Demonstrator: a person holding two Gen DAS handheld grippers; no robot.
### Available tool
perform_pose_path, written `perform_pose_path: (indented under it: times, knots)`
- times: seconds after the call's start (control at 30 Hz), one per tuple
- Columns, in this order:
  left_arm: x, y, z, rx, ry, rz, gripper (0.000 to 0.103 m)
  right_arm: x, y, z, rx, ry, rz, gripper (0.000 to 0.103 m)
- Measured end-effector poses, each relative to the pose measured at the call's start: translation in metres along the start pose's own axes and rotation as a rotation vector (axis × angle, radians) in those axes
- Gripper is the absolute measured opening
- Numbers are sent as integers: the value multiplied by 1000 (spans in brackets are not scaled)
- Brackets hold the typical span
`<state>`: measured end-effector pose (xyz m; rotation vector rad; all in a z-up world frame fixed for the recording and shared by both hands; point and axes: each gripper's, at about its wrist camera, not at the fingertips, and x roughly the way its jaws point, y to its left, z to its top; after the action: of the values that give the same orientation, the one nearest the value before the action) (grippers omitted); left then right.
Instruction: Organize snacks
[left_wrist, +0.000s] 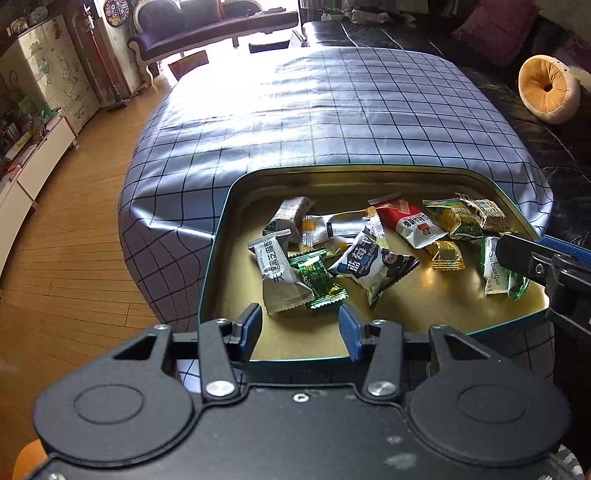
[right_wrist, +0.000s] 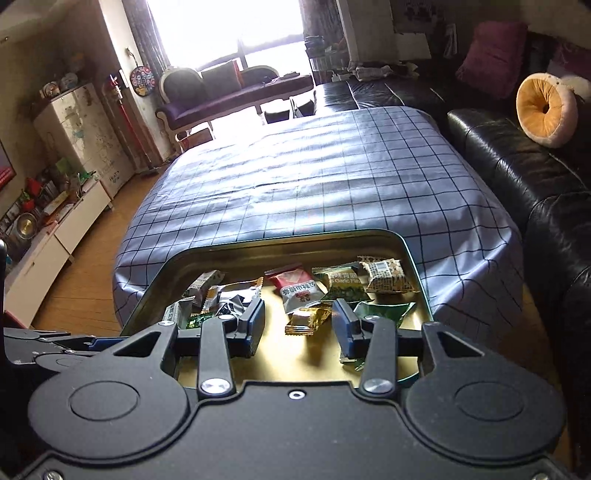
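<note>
Left wrist view: left gripper, jaws wide and holding nothing, above the gold tin tray at lower centre; its blueberry packet lies diagonally, upper left to lower right. Right wrist view: right gripper, jaws wide and holding nothing, flanks a yellow candy lying crosswise.

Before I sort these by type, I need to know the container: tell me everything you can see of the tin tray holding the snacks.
The tin tray is a shallow metal box with rounded corners, a teal outside and rim, and a glossy gold inside. It lies flat and open, without a lid, on the checked tablecloth at the table's near end. About a dozen wrapped snacks lie scattered across its floor. Both open claws, left claw and right claw, hover over its near edge.
</note>
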<state>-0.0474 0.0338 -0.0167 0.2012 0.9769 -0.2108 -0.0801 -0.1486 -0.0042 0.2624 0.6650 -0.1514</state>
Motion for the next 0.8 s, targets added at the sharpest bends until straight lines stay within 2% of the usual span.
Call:
perform_pose_path:
  times: [0.13,0.27,0.53,0.67,0.8]
  knots:
    - [-4,-1,-6,-2,-22,5,48,-5,-4,-6,21,3,45,51]
    - [-5,-1,-12,-8,-43,14,48,-7,1,-11,4,23,3,52]
    - [-18,0,-28,-20,-135,46,51,-11,15,-25,-87,25,-115,52]
    - [-25,-2,-32,-16,-173,54,56,-14,20,-29,-119,23,-140,51]
    - [-28,-3,-34,-12,-180,20,58,-19,22,-32,-132,-3,-133,51]
